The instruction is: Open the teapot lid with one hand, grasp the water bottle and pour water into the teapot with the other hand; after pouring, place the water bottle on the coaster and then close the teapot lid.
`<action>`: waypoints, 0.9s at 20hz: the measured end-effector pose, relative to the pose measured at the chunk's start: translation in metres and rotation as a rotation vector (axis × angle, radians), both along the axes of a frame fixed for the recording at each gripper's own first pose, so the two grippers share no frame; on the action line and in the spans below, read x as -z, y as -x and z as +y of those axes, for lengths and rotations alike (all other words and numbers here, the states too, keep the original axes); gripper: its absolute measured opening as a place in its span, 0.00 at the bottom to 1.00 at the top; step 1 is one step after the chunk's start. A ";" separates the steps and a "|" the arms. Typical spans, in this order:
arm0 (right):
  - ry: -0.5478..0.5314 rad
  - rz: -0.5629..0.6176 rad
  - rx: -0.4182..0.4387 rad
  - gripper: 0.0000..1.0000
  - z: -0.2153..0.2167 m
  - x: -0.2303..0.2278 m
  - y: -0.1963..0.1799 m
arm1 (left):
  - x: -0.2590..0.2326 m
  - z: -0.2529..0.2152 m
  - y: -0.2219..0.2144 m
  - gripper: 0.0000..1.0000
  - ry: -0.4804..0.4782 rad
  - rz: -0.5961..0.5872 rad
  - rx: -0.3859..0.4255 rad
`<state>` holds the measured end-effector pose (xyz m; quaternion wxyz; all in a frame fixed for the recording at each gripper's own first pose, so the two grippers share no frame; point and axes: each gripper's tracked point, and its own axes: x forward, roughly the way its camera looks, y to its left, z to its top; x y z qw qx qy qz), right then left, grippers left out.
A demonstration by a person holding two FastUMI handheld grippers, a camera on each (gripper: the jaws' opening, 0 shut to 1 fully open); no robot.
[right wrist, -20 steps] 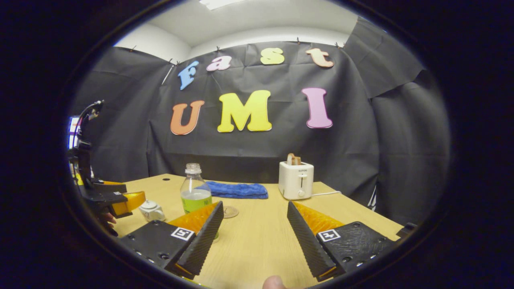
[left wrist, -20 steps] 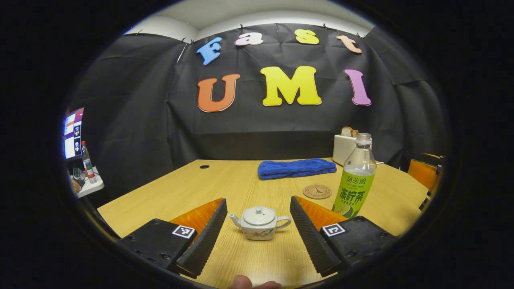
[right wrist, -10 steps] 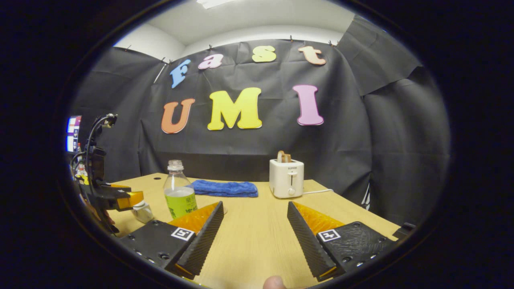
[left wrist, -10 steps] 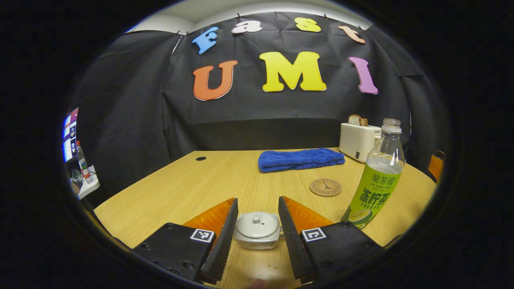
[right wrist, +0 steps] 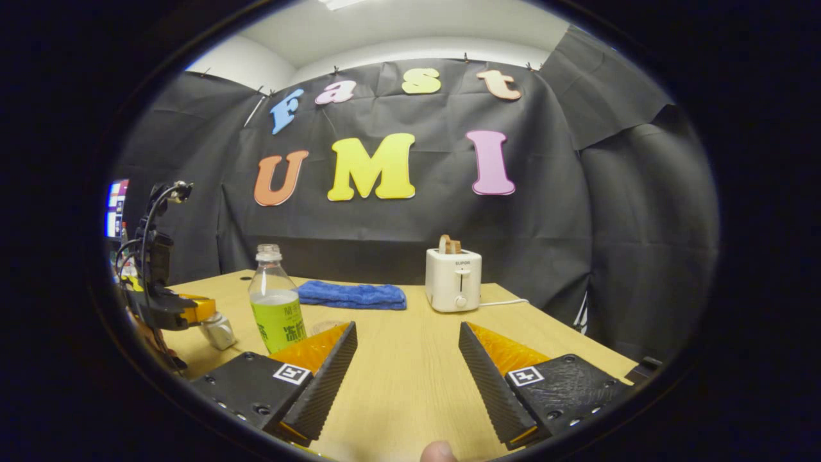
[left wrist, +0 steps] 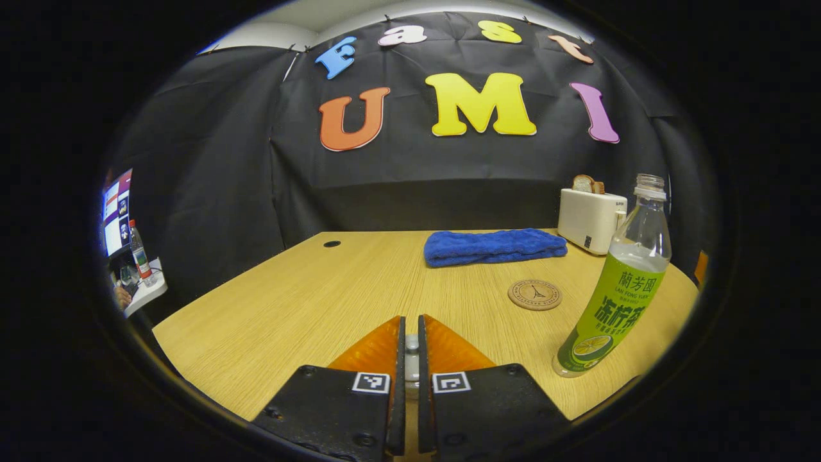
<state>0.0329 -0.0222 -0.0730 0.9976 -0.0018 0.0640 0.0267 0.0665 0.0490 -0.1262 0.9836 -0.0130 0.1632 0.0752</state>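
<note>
so in the left gripper view the left gripper (left wrist: 408, 359) is clamped nearly closed, jaws almost parallel with just a thin slit between them, and in that slit at 6 o'clock you can spot a pale sliver that looks like the knob of the teapot lid (left wrist: 411, 351), so it's pinching that as far as I can tell. The rest of the pot is hidden under the fingers there, but over in the right gripper view the teapot (right wrist: 218, 330) shows at about 9 o'clock, sitting right at the tip of the left gripper (right wrist: 200, 311), and I can't tell from that angle whether the lid is lifted or still seated. The water bottle (left wrist: 614, 299) stands upright on the table (left wrist: 288, 301) at roughly 4 o'clock in the left gripper view, cap off, part full, nobody touching it. The round coaster (left wrist: 535, 294) lies bare just to the left of the bottle, around 3 o'clock. Behind it there's a folded blue towel (left wrist: 494, 246) and a white toaster (left wrist: 591, 220) with bread sticking out. The right gripper (right wrist: 407, 359) hangs over the table with its jaws spread wide, holding nothing, the bottle off at its 9 o'clock, near the left finger.
</note>
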 end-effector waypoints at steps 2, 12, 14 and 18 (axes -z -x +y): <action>-0.002 0.002 -0.016 0.95 0.003 0.001 0.000 | -0.002 0.000 0.000 0.05 0.004 -0.004 -0.002; -0.042 0.032 -0.261 0.96 0.067 0.011 0.017 | -0.042 0.010 0.011 0.03 0.023 -0.115 0.031; -0.048 0.067 -0.308 0.96 0.086 0.021 0.019 | -0.047 0.013 0.016 0.03 0.032 -0.133 0.040; -0.049 0.100 -0.340 0.96 0.120 0.025 0.005 | -0.064 0.013 0.028 0.03 0.046 -0.180 0.079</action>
